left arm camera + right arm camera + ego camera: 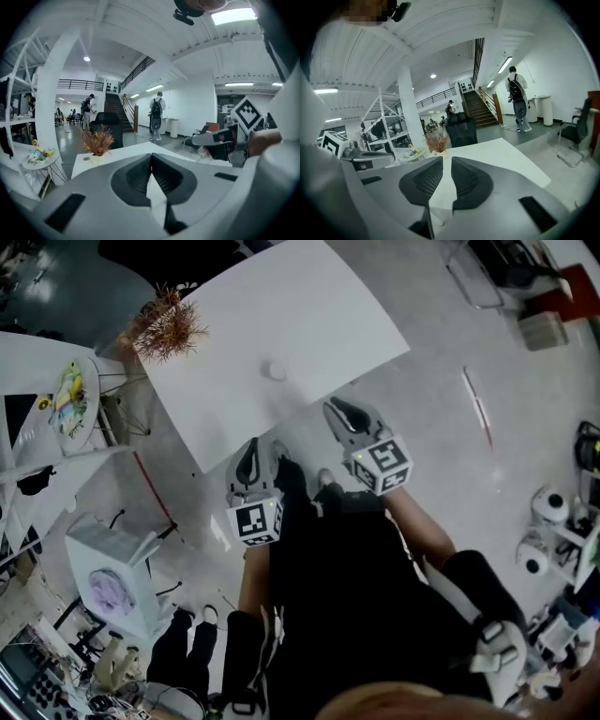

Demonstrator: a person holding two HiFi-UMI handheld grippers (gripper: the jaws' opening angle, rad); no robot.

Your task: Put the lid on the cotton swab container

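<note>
While the left tongs and right tongs hang off the bench's near edge in the head view, a small round white piece, container or lid I cannot tell, sits mid-bench, well apart from both. Left gripper view: left tongs pressed together, empty. Right gripper view: right tongs slightly parted, empty. Likely the approach step; next comes reaching in with the tongs opened wider.
</note>
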